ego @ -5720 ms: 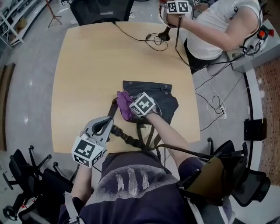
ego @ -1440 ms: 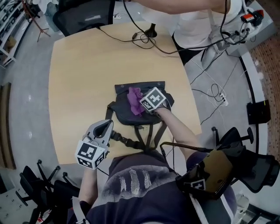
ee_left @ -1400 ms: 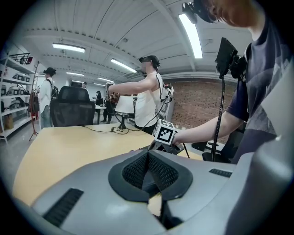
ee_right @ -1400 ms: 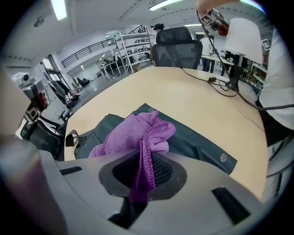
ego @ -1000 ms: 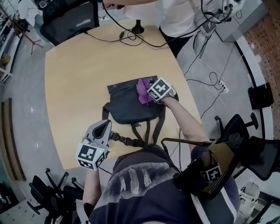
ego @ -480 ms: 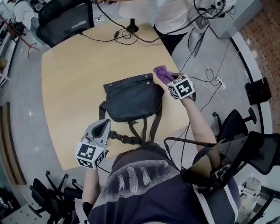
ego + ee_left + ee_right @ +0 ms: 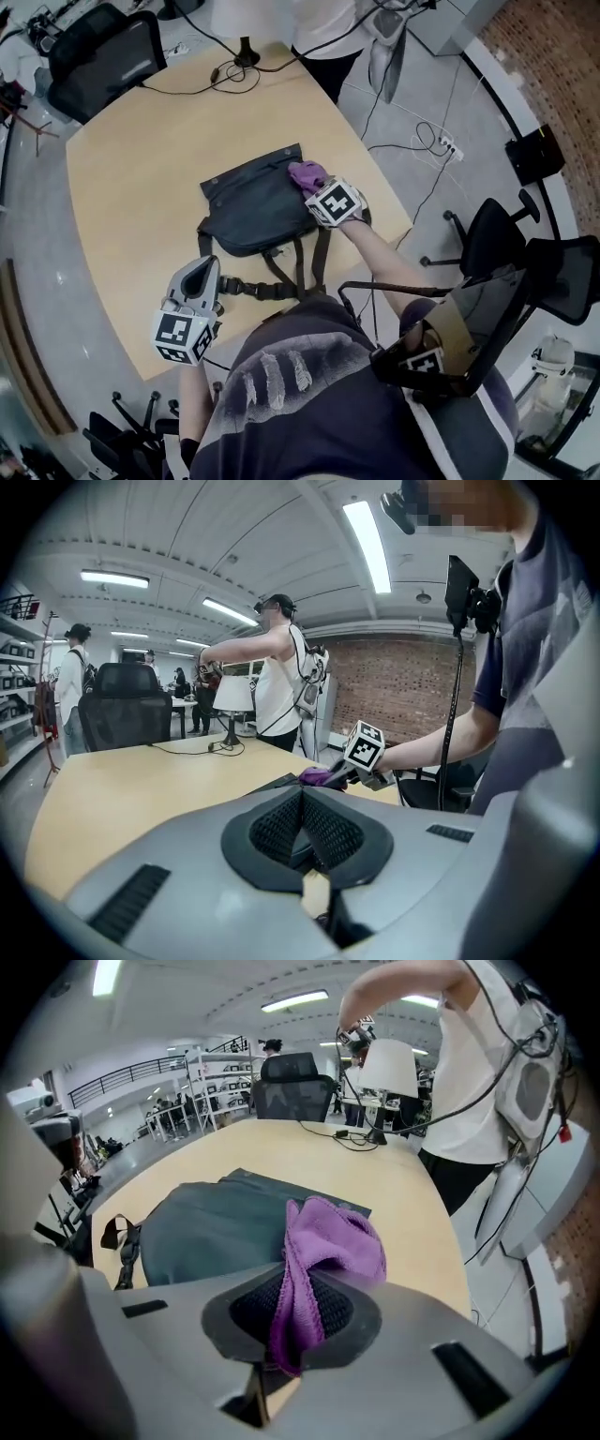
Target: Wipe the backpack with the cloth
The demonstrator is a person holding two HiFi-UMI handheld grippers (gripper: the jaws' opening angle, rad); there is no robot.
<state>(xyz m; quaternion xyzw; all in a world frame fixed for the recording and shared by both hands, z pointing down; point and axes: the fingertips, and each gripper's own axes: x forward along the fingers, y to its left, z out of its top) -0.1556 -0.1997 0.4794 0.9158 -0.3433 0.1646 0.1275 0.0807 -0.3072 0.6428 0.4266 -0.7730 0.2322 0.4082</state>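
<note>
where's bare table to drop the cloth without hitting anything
Widest bare table lies left of the backpack, out to the left edge; another patch runs between the backpack and the cable at the far side. Crowded: the near edge, with straps and left tongs.

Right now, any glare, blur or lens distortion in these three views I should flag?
Head view: sharp, evenly lit; wide lens bows the table edges. Left gripper view: fisheye, black corners, ceiling light blown out, strap in its jaws shadowed. Right gripper view: same fisheye vignette; cloth between the jaws crisp, lamp shade bright.
</note>
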